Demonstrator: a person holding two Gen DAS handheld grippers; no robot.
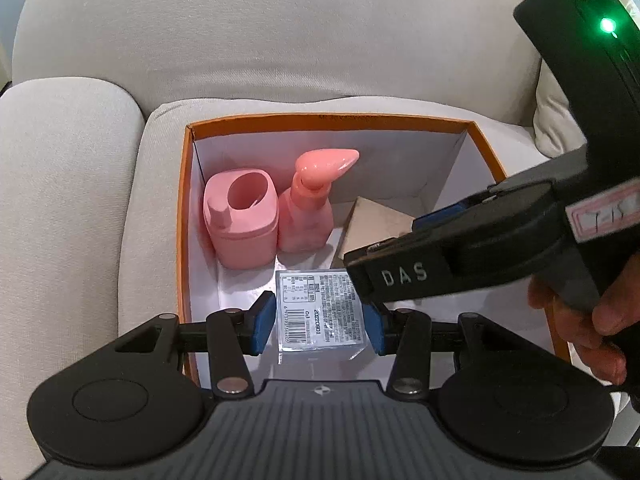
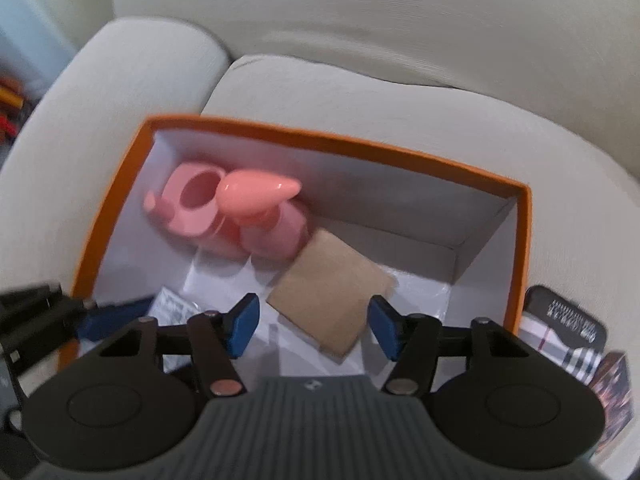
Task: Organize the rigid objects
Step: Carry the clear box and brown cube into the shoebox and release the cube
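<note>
Woven cream sofa (image 1: 280,40), orange box (image 1: 182,216), left gripper (image 1: 320,322) fingers pinching glossy wrapped carton (image 1: 320,312), right gripper (image 2: 314,326) fingers spread.

A home living room: a cream fabric sofa (image 1: 256,40) (padded armrest (image 1: 60,200), loose cushion (image 1: 554,120)) bears an orange box (image 1: 182,216) of toiletries.

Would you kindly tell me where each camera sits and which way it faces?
Left wrist: on the left gripper, looking down into the orange box; its pads hold the clear box; the right gripper's body and the person's hand cross in.
Right wrist: on the right gripper, open above the brown box.
Shared: orange box, pink bottles, sofa.
</note>
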